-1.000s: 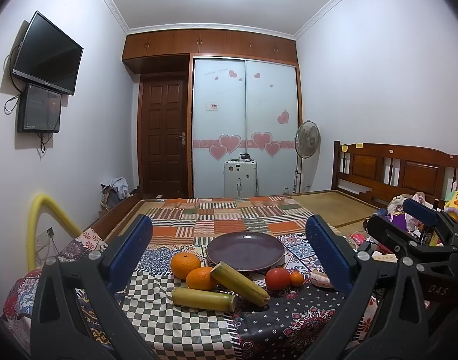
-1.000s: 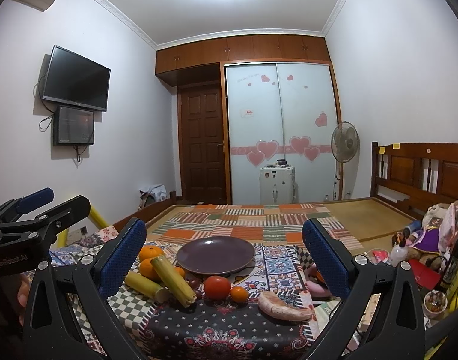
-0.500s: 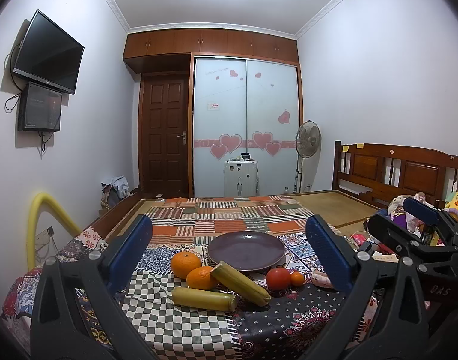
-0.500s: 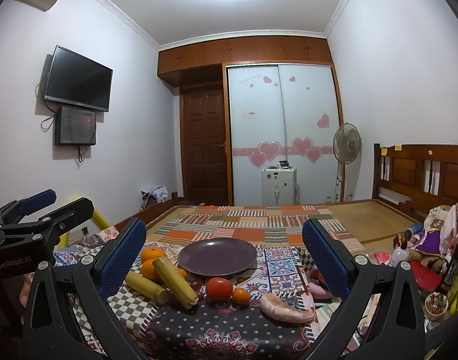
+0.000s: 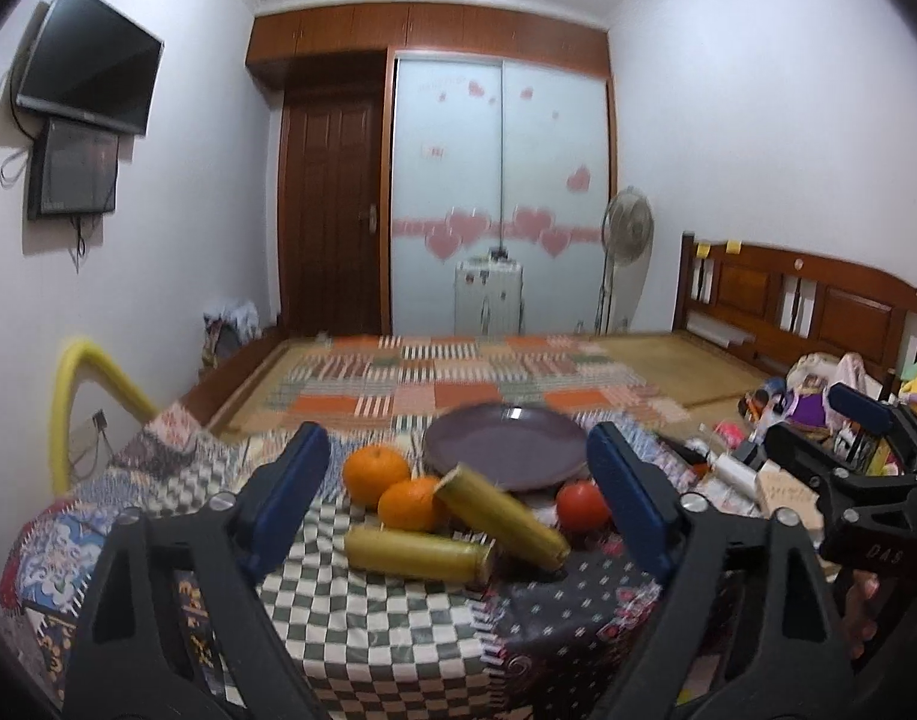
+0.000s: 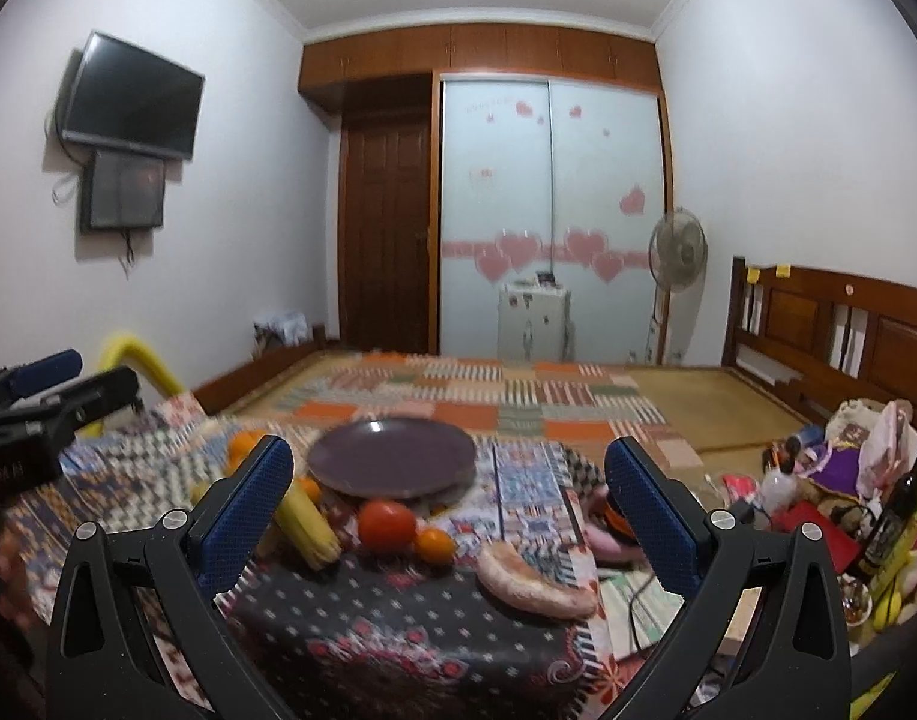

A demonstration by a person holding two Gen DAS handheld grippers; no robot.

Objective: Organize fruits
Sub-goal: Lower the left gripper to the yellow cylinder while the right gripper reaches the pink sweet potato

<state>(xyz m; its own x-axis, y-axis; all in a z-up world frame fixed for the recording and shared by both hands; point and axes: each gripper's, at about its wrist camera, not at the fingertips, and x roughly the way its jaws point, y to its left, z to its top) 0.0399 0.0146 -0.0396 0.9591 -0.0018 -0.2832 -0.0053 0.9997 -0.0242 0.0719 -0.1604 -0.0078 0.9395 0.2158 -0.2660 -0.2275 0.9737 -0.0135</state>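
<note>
Left wrist view. The left gripper (image 5: pixel 458 504) has its two fingers spread wide, holding nothing; each finger is a black plastic frame tipped with a blue, finely dotted rubber pad (image 5: pixel 293 495). Between the fingers, on a patchwork tablecloth (image 5: pixel 362 630) of checked and floral fabric, lie two round, dimpled oranges (image 5: pixel 374 474) touching each other, nearer the left finger. Two smooth yellow-green corn cobs (image 5: pixel 500 516), cylindrical, lie in front of them: one tilted, its far end touching the nearer orange, the other (image 5: pixel 416 552) flat and closer to the camera. A glossy red tomato (image 5: pixel 581 504) sits just inside the right finger. Beyond the fruit, a shallow round purple plate (image 5: pixel 506 456) with a matte glaze rests empty. The right gripper's black body (image 5: pixel 866 480) shows outside the right finger.

Right wrist view. The right gripper (image 6: pixel 449 498) likewise has its fingers well apart and empty. Between them are the plate (image 6: pixel 392 462), the tomato (image 6: pixel 386 525) and a small orange citrus (image 6: pixel 434 543) touching it. The ribbed corn (image 6: pixel 308 525) lies just beside the left finger, partly hidden by it. A pale pink, curved, rough-skinned sweet potato (image 6: pixel 530 579) lies nearer the right finger, at the cloth's edge. A dark glass bottle (image 6: pixel 896 504) stands outside the right finger.
</note>
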